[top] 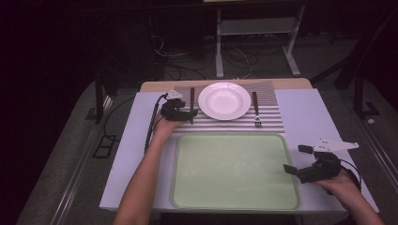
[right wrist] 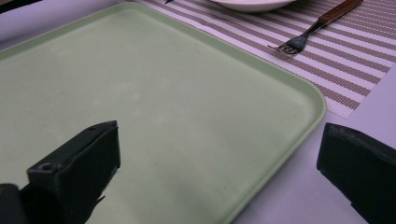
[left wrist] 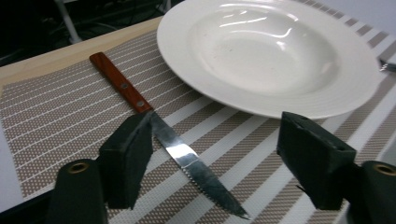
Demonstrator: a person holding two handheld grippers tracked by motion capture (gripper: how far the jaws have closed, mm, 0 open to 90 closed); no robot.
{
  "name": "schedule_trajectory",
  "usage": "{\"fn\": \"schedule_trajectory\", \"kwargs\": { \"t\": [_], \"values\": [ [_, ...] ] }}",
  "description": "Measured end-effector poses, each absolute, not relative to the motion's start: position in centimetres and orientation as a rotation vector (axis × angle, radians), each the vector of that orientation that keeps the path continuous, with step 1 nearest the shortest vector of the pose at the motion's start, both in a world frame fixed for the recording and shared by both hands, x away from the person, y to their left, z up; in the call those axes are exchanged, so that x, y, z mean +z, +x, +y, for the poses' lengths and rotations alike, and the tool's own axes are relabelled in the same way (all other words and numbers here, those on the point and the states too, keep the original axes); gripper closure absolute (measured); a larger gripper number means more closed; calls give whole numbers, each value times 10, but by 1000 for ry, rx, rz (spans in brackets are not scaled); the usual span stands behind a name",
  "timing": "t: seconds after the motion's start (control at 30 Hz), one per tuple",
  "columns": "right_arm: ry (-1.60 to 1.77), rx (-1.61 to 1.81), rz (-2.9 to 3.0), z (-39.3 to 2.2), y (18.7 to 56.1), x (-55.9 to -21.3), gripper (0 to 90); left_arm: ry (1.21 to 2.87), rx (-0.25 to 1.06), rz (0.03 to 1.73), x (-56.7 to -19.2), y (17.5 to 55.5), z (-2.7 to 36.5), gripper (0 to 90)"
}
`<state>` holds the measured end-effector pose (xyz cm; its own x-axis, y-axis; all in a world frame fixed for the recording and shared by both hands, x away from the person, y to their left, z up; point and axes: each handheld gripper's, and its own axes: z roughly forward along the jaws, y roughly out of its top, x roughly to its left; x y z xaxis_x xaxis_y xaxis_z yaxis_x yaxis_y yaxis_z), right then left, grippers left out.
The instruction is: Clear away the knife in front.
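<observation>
Lighting: your high view is dim with a purplish cast; the surroundings beyond the table [top: 300,112] fall to near black. Glare: bright streaks on the white plate [left wrist: 261,51] and a sheen along the knife [left wrist: 187,156] blade in your left gripper view. Focus: your nearest jaws look soft-edged in both gripper views. Shadows: faint, diffuse.

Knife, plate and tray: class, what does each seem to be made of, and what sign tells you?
Knife: shiny metal blade with a serrated edge; reddish-brown handle with rivets, probably wood. Plate: glossy white, likely glazed ceramic, judging by its sharp highlights. Tray: matt pale green with a rounded rim, probably plastic.
</observation>
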<state>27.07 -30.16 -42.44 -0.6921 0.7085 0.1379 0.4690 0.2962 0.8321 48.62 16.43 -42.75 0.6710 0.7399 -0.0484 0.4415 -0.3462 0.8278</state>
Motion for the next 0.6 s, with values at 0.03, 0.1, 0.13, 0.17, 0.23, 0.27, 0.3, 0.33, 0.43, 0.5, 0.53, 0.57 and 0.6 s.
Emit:
{"fn": "schedule_trajectory", "kwargs": {
  "t": [0.03,0.1,0.13,0.17,0.23,0.27,0.3,0.33,0.43,0.5,0.53,0.57,0.6],
  "values": [
    [1078,1348,2311,-302,271,-424,0,1999,424,912,-428,488,164,283],
    [1080,1347,2310,-302,271,-424,0,2001,420,912,-429,491,164,332],
    [1081,1347,2310,-302,271,-424,0,2002,413,915,-430,492,164,369],
    [1083,1348,2310,-302,271,-424,0,2012,415,914,-430,493,163,396],
    [1082,1347,2311,-302,271,-424,0,2025,424,907,-432,495,162,470],
    [1083,1349,2311,-302,271,-424,0,2026,428,911,-433,496,162,512],
    [1084,1351,2311,-302,271,-424,0,2030,421,921,-434,498,162,536],
    [1084,1351,2311,-302,270,-424,0,2033,411,933,-435,499,162,569],
    [1087,1353,2309,-303,271,-424,0,2048,383,964,-438,504,160,669],
    [1086,1355,2309,-303,271,-424,0,2057,383,970,-439,506,157,730],
    [1086,1355,2309,-303,271,-424,0,2059,379,971,-438,507,156,762],
    [1085,1356,2309,-303,271,-424,0,2064,383,971,-438,508,154,793],
    [1085,1357,2310,-303,270,-424,0,2065,393,972,-437,508,153,814]
  ]
}}
